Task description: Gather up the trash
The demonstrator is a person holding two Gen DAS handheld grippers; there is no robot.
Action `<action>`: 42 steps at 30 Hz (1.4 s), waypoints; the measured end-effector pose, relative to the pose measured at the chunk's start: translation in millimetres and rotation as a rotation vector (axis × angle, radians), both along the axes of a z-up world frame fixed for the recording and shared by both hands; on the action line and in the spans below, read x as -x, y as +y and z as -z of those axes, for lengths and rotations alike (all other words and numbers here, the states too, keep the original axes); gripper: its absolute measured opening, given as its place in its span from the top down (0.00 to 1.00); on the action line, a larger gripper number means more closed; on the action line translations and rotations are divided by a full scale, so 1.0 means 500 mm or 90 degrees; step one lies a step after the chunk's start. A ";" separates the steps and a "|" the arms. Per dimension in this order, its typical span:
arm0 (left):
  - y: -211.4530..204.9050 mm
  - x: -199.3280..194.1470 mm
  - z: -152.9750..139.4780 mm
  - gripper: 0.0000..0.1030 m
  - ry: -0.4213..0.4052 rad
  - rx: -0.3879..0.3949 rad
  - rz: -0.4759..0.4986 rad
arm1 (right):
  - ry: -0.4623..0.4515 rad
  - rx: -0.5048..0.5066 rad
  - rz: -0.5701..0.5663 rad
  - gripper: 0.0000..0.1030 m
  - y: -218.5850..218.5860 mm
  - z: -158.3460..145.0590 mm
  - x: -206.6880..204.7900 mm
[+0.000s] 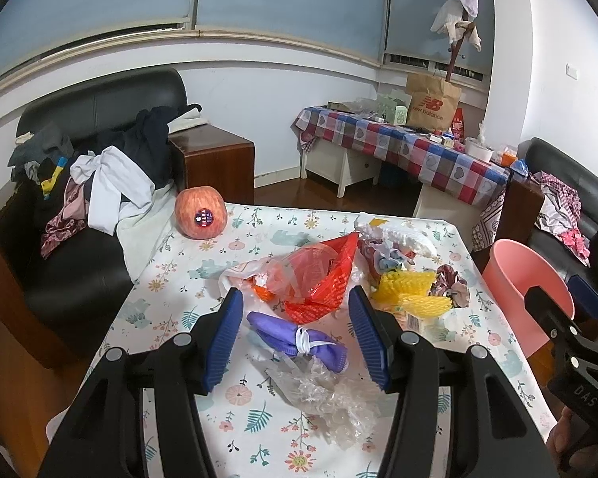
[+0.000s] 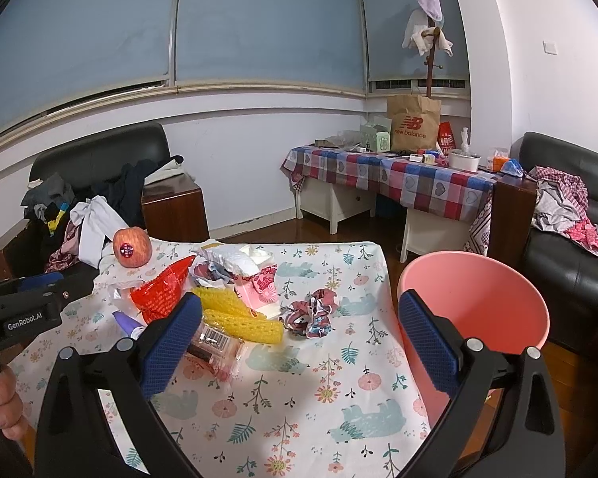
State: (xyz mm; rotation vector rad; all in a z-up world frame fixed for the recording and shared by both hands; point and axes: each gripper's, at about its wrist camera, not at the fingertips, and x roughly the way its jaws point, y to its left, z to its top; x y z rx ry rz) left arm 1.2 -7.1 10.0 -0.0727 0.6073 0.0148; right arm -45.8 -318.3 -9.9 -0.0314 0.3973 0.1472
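Left wrist view: both tongs (image 1: 295, 332) (image 2: 299, 344) agape, empty; pink bin (image 1: 526, 279) half-hidden.

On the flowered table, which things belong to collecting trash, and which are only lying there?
For the job:
- red net
- yellow foam nets
- clear plastic wrap
- crumpled wrapper
- pink bin

Just lying about:
- apple
- clothes on the sofa
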 end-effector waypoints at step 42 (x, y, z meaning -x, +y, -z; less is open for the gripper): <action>-0.024 0.009 -0.042 0.46 -0.013 0.004 0.003 | -0.008 0.002 0.000 0.03 0.000 -0.013 0.011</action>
